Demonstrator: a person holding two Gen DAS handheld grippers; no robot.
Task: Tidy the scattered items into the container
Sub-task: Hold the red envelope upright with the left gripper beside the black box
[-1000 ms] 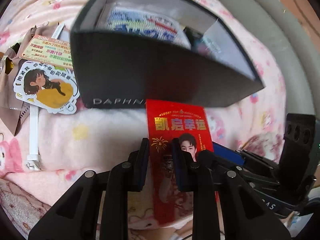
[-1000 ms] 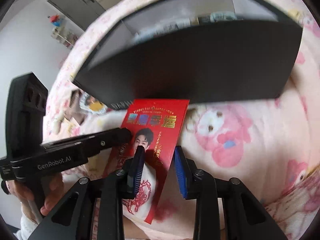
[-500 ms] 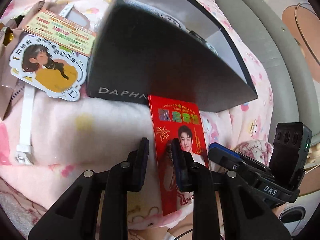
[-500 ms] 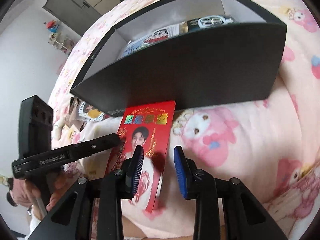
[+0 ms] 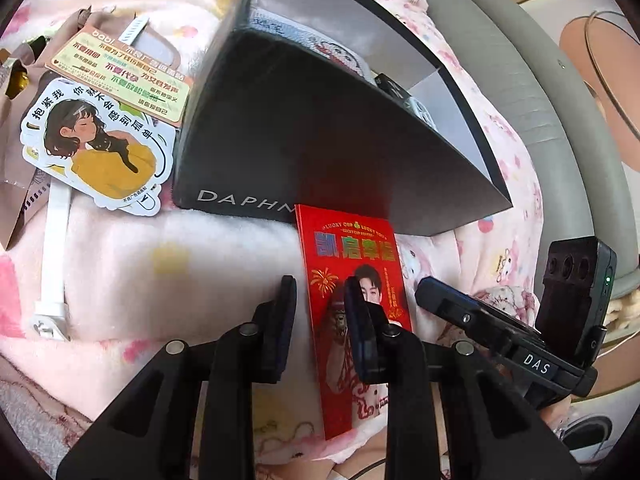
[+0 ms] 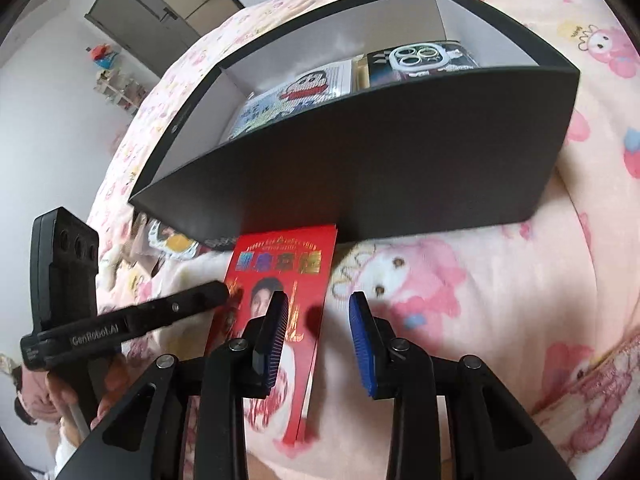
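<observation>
A red envelope with a man's portrait lies on the pink blanket, its far end against the black box. It also shows in the right wrist view, in front of the box. My left gripper is open, its right finger over the envelope's left part. My right gripper is open, straddling the envelope's right edge. The box holds a cartoon-print item and a phone case.
Left of the box lie a girl sticker, a printed card, a white strap and a brown pouch. A grey padded rail runs along the right. The blanket is soft and uneven.
Both grippers pulled back a little from the box and rose slightly. The envelope has stayed on the blanket. The right gripper's jaws have spread a little wider.
</observation>
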